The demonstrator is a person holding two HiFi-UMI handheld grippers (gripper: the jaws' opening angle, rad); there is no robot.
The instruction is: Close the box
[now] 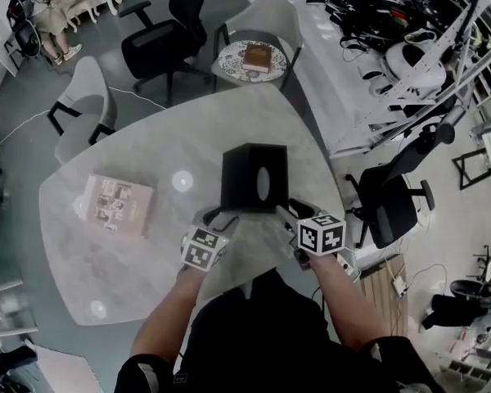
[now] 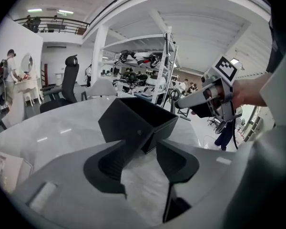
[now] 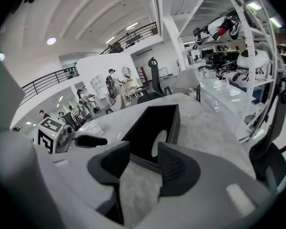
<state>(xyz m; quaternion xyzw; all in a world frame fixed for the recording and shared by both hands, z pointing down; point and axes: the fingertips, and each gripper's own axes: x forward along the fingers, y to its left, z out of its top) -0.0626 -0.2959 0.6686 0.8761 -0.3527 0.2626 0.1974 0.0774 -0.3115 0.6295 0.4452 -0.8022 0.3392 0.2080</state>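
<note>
1. The box (image 1: 254, 177) is a black, cube-like carton on the pale marbled table (image 1: 147, 260). It stands right of the middle, toward the edge nearest the person. Its top stands open. The side facing the person has an oval cut-out (image 1: 263, 184).
2. In the right gripper view the inside of the box (image 3: 152, 128) is dark and looks empty, though its floor is too shadowed to be sure.
3. The left gripper (image 1: 217, 217) is held low over the table, just before the box's near left corner. Its own view shows the fingers (image 2: 107, 163) parted about halfway. The corner of the box (image 2: 133, 123) shows just beyond the gap, and nothing is clamped.
4. The right gripper (image 1: 288, 211) is at the near right corner. Its fingers (image 3: 178, 166) are spread wide, with only tabletop between them and the box just ahead.
5. On the table's left part, well apart from the box, lies a flat booklet (image 1: 119, 205) with small pictures on its cover.
6. Beyond the table, from left to right, stand:
   - a grey chair (image 1: 86, 105);
   - a black office chair (image 1: 159, 43);
   - a pale chair with a brown book (image 1: 258, 57) on its patterned seat.
7. At the right are white shelves (image 1: 409, 47) loaded with black and white gear, and below them another black chair (image 1: 393, 203).
8. Nothing lies between the grippers and the box.
</note>
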